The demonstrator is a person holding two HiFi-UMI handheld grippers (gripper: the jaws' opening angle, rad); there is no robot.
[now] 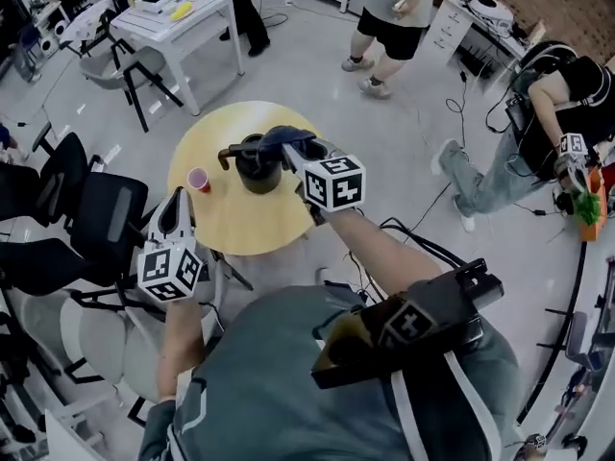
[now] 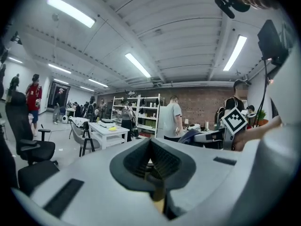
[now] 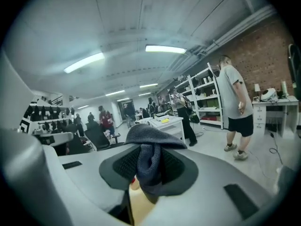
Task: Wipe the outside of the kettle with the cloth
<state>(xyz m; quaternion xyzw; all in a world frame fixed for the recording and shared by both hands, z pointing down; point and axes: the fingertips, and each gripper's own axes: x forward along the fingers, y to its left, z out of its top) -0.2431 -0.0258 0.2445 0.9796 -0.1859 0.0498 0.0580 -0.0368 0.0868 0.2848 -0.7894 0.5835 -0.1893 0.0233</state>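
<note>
A black kettle stands on a round yellow table, handle pointing left. My right gripper is just over the kettle's right side, shut on a dark blue cloth that drapes across the kettle's top. In the right gripper view the cloth is pinched between the jaws and folds over them; the kettle is not seen there. My left gripper hovers at the table's near left edge, jaws closed with nothing between them, well apart from the kettle.
A small pink cup sits on the table left of the kettle. Black office chairs crowd the left. A white desk stands beyond. People stand at the far side and crouch at right. Cables trail on the floor.
</note>
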